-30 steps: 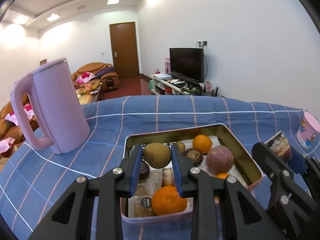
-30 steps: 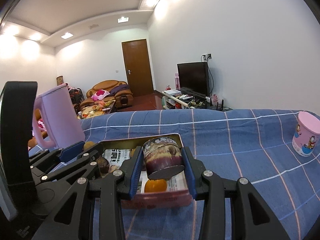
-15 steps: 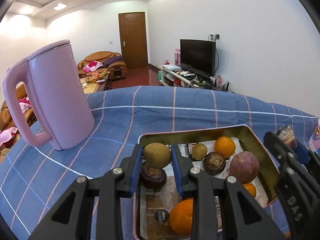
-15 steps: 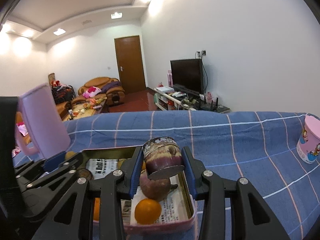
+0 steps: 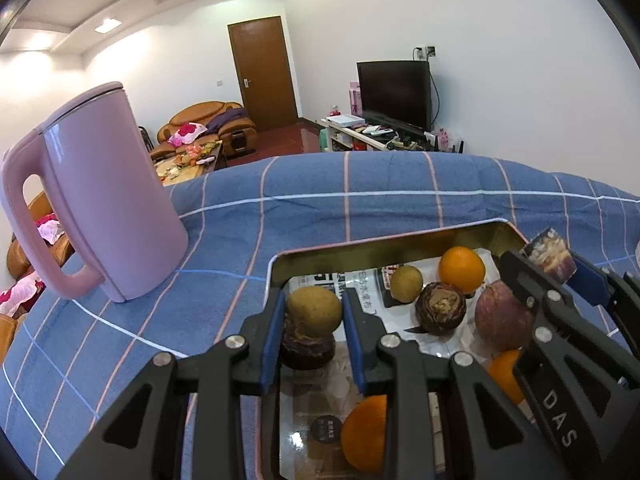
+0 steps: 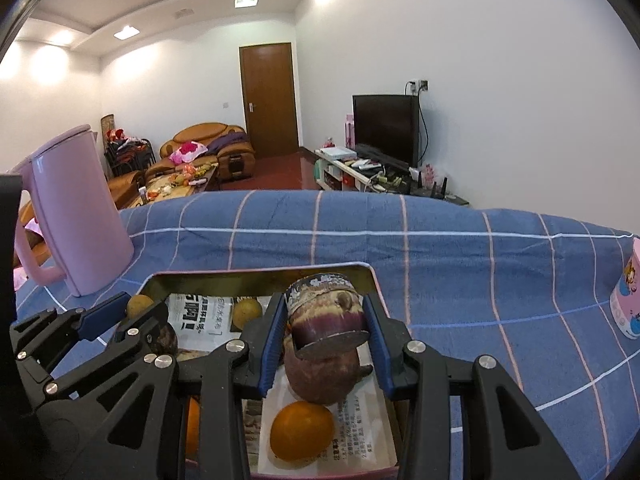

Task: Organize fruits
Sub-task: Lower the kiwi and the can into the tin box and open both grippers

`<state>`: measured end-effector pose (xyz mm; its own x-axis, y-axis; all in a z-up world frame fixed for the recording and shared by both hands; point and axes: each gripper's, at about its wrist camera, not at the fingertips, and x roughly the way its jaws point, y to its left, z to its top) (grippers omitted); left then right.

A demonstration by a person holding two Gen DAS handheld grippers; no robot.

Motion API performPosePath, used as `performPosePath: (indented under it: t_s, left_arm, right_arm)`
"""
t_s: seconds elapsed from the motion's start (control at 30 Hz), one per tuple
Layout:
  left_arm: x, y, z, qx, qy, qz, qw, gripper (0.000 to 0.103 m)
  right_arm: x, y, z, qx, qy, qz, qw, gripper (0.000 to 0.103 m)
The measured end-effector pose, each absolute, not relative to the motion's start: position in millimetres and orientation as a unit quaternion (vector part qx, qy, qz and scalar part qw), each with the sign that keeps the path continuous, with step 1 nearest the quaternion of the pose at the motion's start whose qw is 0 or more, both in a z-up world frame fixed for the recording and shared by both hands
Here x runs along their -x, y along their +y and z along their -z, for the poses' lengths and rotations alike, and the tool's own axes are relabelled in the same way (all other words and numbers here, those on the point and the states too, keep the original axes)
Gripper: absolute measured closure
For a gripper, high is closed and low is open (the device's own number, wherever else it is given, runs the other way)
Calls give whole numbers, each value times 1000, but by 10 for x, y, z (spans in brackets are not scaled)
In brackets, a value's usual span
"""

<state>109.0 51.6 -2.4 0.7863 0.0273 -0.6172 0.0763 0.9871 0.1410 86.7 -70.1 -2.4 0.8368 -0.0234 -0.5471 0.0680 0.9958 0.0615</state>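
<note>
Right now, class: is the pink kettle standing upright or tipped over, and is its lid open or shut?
Upright, lid shut. The pink kettle stands on its base on the blue checked cloth, and its lid lies flat on the rim.

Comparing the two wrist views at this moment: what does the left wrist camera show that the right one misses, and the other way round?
Only the left wrist view shows the dark round fruit in the tin's middle and the one under the held fruit. Only the right wrist view shows the pink cartoon cup at the table's right edge. Both show the pink kettle, the fruit tin, the left gripper shut on a yellow-brown fruit, and the right gripper shut on a purple cut fruit.
</note>
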Motion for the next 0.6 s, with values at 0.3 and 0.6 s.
performPosePath:
  t_s: [0.3, 0.6]
  left_arm:
    - [-1114, 506, 70, -82, 337, 17, 938, 73]
    - [-1100, 460, 93, -93, 338, 26, 936, 73]
  right_arm:
    - [-905, -736, 67, -52, 300, -6, 952, 61]
    - [-919, -734, 86, -80, 306, -54, 947, 61]
